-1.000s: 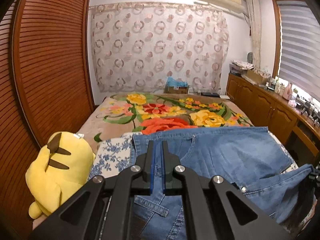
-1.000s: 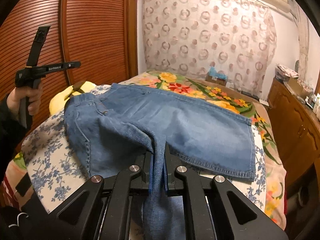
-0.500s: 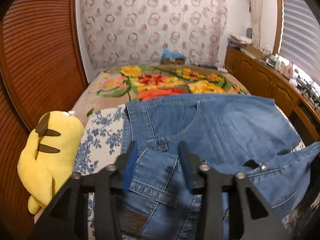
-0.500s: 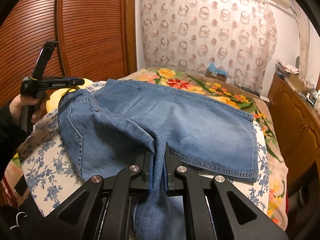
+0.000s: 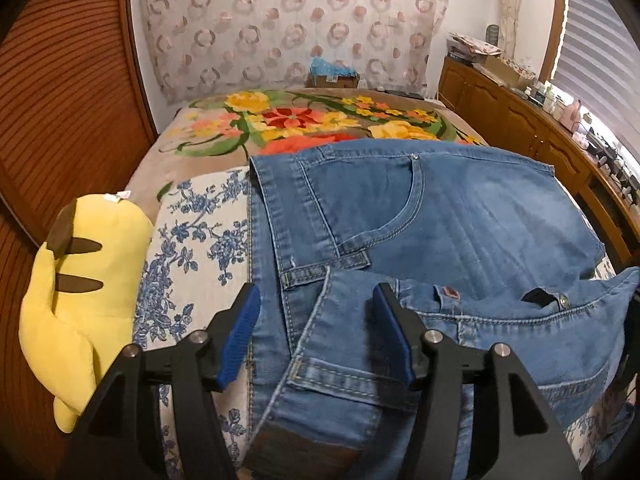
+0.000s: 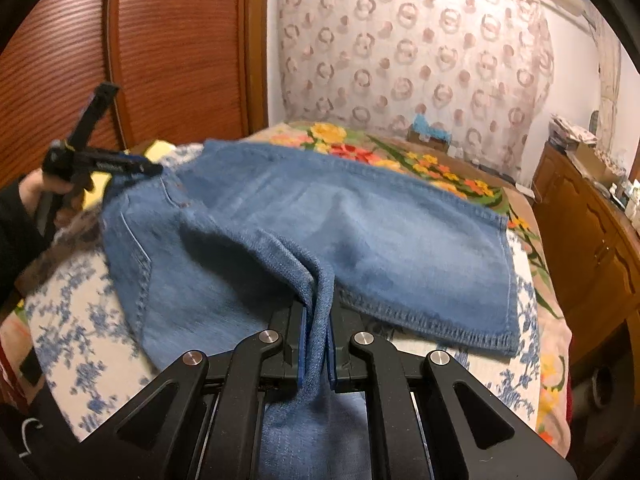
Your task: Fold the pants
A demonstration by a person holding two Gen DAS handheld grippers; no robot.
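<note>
**A:** Where are the pants?

**B:** A pair of blue denim jeans [image 5: 460, 216] lies across a white bedsheet with blue flowers [image 5: 200, 236], spread over a bed covered by a blanket with large yellow and red blooms [image 5: 288, 120]. In the left wrist view the waistband and a curved front pocket face up, and a folded layer with a belt loop and a button sits nearest the camera.

**A:** What is the left gripper doing?

**B:** The left gripper [image 5: 316, 336] points down at the waistband end. Its blue-padded jaws stand apart and are opening. Denim lies between them, but the pads do not press on it. In the right wrist view a hand [image 6: 44, 192] in a dark sleeve holds this gripper at the far left edge of the jeans.

**A:** And the right one?

**B:** The right gripper [image 6: 316, 344] is clamped tight on a bunched fold of denim, which rises in a ridge from its jaws, with more cloth hanging below them.

**A:** Anything else nearby?

**B:** A yellow plush toy [image 5: 76, 292] lies beside the sheet, by a wooden slatted door [image 5: 60, 92].
</note>
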